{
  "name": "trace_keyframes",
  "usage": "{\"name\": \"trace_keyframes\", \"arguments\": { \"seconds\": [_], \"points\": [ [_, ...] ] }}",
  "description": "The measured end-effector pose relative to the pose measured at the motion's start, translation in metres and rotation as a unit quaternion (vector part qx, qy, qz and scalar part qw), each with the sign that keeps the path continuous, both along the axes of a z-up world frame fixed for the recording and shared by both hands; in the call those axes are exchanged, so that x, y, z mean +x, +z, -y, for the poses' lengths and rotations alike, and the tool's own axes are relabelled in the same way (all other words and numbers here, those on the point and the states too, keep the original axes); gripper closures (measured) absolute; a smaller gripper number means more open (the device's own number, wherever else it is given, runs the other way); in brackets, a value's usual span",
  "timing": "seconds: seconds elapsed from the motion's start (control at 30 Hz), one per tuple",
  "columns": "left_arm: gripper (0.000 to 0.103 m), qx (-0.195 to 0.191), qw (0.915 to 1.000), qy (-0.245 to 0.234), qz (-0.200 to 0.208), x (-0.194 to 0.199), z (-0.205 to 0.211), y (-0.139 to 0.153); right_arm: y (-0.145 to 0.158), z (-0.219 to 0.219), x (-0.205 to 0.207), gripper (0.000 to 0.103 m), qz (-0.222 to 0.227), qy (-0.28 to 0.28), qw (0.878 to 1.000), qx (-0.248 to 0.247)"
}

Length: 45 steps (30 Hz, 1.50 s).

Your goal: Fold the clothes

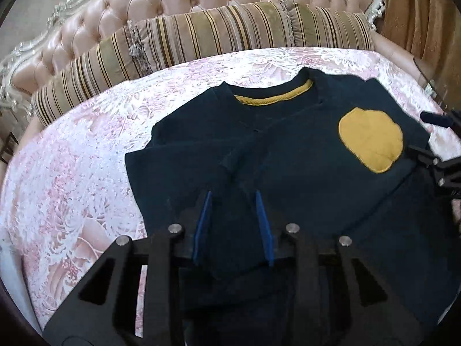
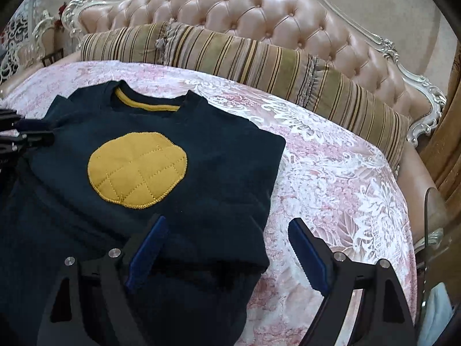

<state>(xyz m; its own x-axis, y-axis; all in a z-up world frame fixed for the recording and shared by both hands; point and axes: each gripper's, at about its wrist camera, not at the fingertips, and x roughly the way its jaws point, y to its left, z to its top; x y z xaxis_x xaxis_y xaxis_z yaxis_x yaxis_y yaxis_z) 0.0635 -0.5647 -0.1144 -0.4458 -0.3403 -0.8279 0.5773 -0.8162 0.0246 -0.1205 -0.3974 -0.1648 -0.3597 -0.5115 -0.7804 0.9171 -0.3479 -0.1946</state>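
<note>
A dark navy knit sweater [image 2: 178, 173] with a mustard-yellow quilted oval patch [image 2: 137, 170] on the chest and a mustard-yellow lining inside the collar [image 2: 144, 102] lies flat on a bed, collar toward the headboard, its sleeves folded in across the body. It rests on a pink-and-white floral lace bedspread [image 2: 331, 155], its hem end toward the cameras and bare bedspread showing on either side. The left hand-held gripper [image 1: 234, 196] hangs over the hem half of the sweater with its blue-padded fingers [image 1: 263, 222] set narrowly apart and a fold of navy cloth lying between them; whether the pads press on that cloth cannot be told. The right hand-held gripper [image 2: 226, 222] stands wide, one blue pad [image 2: 148, 248] over the sweater's side edge and the other over bare bedspread, gripping nothing. Long olive, gold and brown striped bolster cushions [image 1: 201, 43] line the head edge of the bed, backed by a pink button-tufted leather headboard [image 2: 259, 14] in a carved silver-white frame [image 2: 415, 86].
</note>
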Motion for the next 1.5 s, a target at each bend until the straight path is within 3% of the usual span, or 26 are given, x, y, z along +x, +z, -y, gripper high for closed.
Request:
{"name": "trace_keyframes", "arguments": {
  "seconds": [0.1,0.17,0.23,0.3,0.4,0.5,0.67,0.73,0.8,1.03,1.23,1.4,1.5],
  "points": [
    [0.067,0.004,0.9984,0.021,-0.052,0.03,0.004,0.021,0.012,-0.012,0.003,0.017,0.0,-0.008,1.0,-0.025],
    [0.069,-0.018,0.9974,0.041,-0.057,0.051,0.0,0.025,0.023,-0.021,0.009,0.016,-0.003,-0.005,0.999,-0.042],
    [0.073,-0.014,0.9959,0.048,-0.075,0.066,-0.006,0.023,0.029,-0.019,0.017,0.016,-0.005,0.009,0.999,-0.048],
    [0.075,-0.016,0.9961,0.042,-0.076,0.066,-0.014,0.014,0.029,-0.007,0.028,0.015,-0.011,0.029,0.998,-0.05],
    [0.077,-0.023,0.9978,0.053,-0.034,0.065,-0.02,-0.008,0.012,0.009,0.035,0.015,-0.016,0.042,0.999,-0.027],
    [0.078,-0.036,0.9963,0.052,-0.059,0.079,-0.03,-0.012,-0.005,0.015,0.036,0.016,-0.014,0.039,0.999,0.001],
    [0.077,-0.002,0.9957,0.055,-0.074,0.083,-0.02,-0.012,-0.007,0.015,0.037,0.016,-0.016,0.035,0.999,0.008],
    [0.077,0.016,0.993,0.062,-0.099,0.087,-0.012,-0.001,-0.004,0.013,0.036,0.015,-0.012,0.035,0.999,0.005],
    [0.077,-0.008,0.9913,0.08,-0.104,0.092,-0.002,0.013,-0.001,0.009,0.036,0.015,-0.009,0.035,0.999,-0.002],
    [0.078,-0.03,0.993,0.095,-0.063,0.044,0.046,0.011,0.016,-0.003,0.026,0.015,-0.014,0.009,0.999,-0.044],
    [0.079,-0.041,0.9953,0.086,0.014,0.015,0.052,-0.022,0.001,0.005,0.01,0.015,0.011,0.003,1.0,-0.017],
    [0.076,-0.042,0.995,0.088,0.021,0.014,0.057,-0.022,-0.004,0.004,0.006,0.014,0.029,0.001,0.999,-0.014],
    [0.076,-0.05,0.9944,0.093,0.008,0.018,0.044,-0.007,0.002,0.002,0.009,0.013,0.023,0.0,1.0,-0.021]
  ]
}}
